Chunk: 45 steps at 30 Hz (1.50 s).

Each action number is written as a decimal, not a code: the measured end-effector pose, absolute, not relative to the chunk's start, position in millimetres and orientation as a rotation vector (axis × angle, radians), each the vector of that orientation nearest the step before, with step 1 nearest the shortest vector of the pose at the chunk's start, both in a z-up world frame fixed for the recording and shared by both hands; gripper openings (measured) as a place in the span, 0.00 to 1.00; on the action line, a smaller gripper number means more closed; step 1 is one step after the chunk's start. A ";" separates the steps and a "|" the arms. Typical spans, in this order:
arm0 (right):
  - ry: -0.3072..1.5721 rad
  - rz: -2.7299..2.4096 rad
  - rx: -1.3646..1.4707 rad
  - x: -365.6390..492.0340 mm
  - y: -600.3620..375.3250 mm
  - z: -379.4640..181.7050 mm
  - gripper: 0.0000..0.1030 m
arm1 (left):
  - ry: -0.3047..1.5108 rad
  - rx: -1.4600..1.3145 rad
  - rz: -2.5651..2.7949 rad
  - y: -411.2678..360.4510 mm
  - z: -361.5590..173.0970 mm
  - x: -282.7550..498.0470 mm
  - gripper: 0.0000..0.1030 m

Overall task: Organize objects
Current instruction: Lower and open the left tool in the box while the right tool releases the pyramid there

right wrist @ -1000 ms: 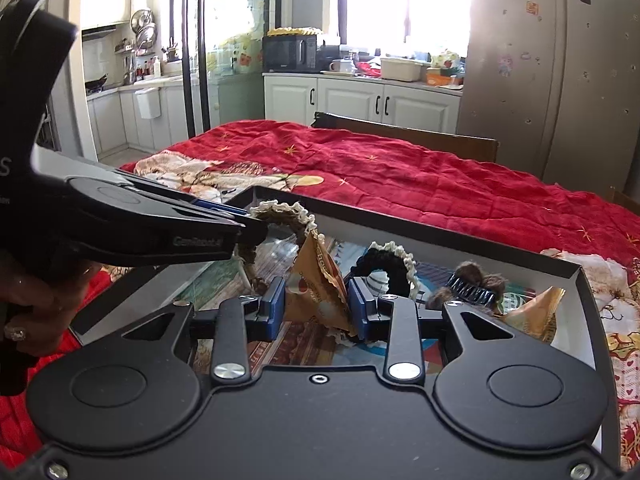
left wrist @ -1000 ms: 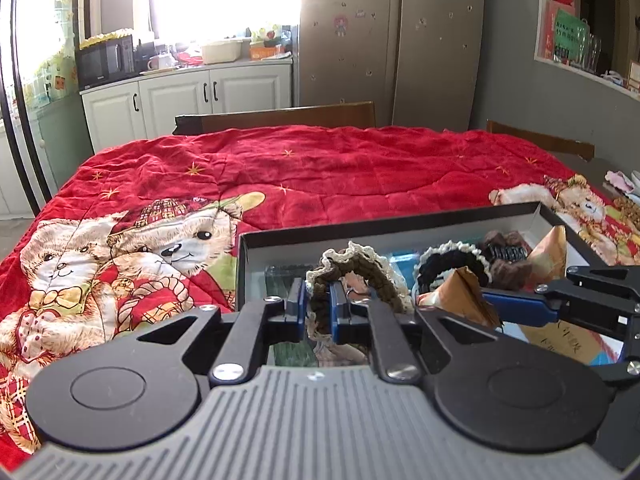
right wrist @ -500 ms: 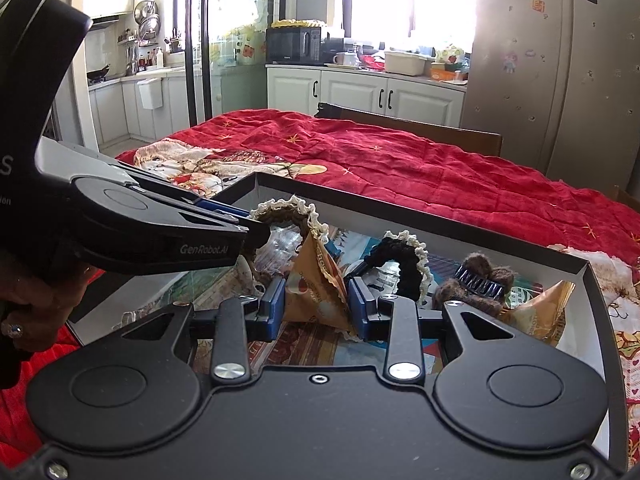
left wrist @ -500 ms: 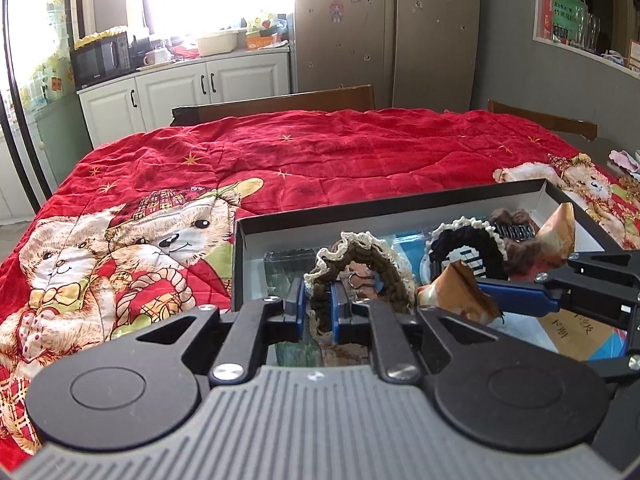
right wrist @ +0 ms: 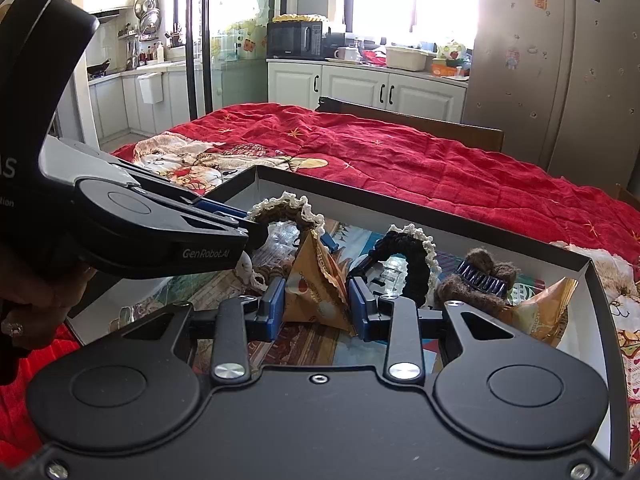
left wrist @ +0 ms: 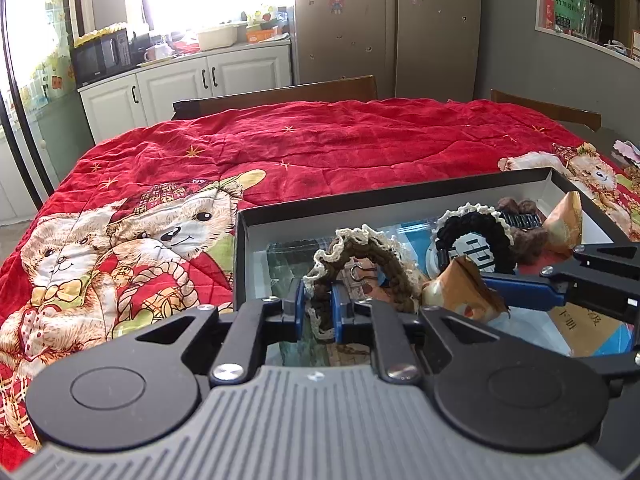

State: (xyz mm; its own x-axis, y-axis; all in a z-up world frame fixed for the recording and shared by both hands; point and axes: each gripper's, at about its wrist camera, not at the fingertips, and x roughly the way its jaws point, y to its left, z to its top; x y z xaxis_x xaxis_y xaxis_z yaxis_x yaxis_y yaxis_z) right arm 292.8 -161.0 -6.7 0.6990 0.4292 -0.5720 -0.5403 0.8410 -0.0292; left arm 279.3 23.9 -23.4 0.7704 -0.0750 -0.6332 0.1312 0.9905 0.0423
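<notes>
Left gripper [left wrist: 318, 308] has its fingers clamped on the brown lace-trimmed scrunchie [left wrist: 362, 254]; right gripper [right wrist: 318, 306] has its fingers closed on the orange triangular snack packet [right wrist: 316, 284]. Both items sit over the black-rimmed box [left wrist: 240, 240], which also holds a black scrunchie [left wrist: 474, 232], a brown hair clip [right wrist: 478, 276] and a second orange packet [right wrist: 540, 312]. My read: both picks are done and a lift out for sorting comes next. Lift straight up, one hand at a time; the grippers are close and the scrunchie loop looks near the packet, so it could snag. Keep the grip on the packet light since it crumples. The box sits on a surface covered by a red teddy-bear quilt [left wrist: 320, 148]. Kitchen behind: white cabinets [left wrist: 208, 80], microwave [right wrist: 296, 40], fridge [left wrist: 388, 20], bright window.
</notes>
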 end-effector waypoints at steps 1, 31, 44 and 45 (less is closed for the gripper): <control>0.584 0.544 -0.200 292.8 -161.0 -6.8 0.33 | 0.682 0.086 -0.111 23.8 -23.4 279.2 0.25; 0.576 0.534 -0.206 293.6 -162.1 -5.7 0.40 | 0.656 0.076 -0.091 25.1 -19.4 276.0 0.56; 0.560 0.524 -0.202 289.0 -164.7 -1.3 0.45 | 0.639 0.070 -0.085 25.8 -15.9 272.6 0.63; 0.560 0.525 -0.196 288.9 -165.9 -0.4 0.46 | 0.637 0.068 -0.085 25.9 -15.4 272.0 0.64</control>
